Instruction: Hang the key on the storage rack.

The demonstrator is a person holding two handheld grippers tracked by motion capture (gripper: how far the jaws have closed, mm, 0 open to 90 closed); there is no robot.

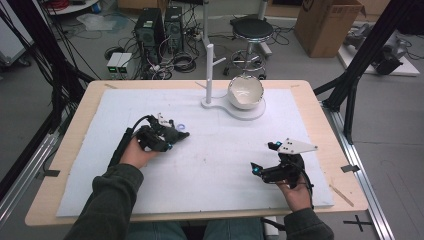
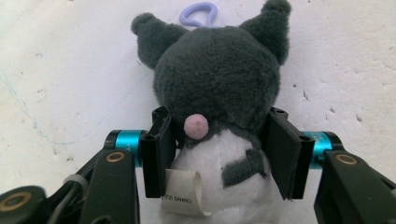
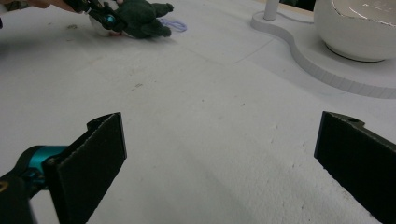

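Gripping the plush toy [image 2: 219, 93] at its waist with my left gripper [image 2: 219, 149] (jaws pressed on both sides), I have it lying on the white mat [image 1: 215, 165]. Next I lift carefully. My right gripper [image 3: 219, 163] waits with jaws wide apart.

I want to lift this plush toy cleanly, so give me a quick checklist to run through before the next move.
1. Left claw pads pressing both sides of the plush toy: ok.
2. Grip centred on the body, at the neck: ok.
3. Purple loop free of the pads: ok.
4. Paper tag clear of the pad: cannot tell, it sits right beside it.
5. Right claw open and apart from the toy: ok.
6. White bowl on its stand far from the toy: ok.
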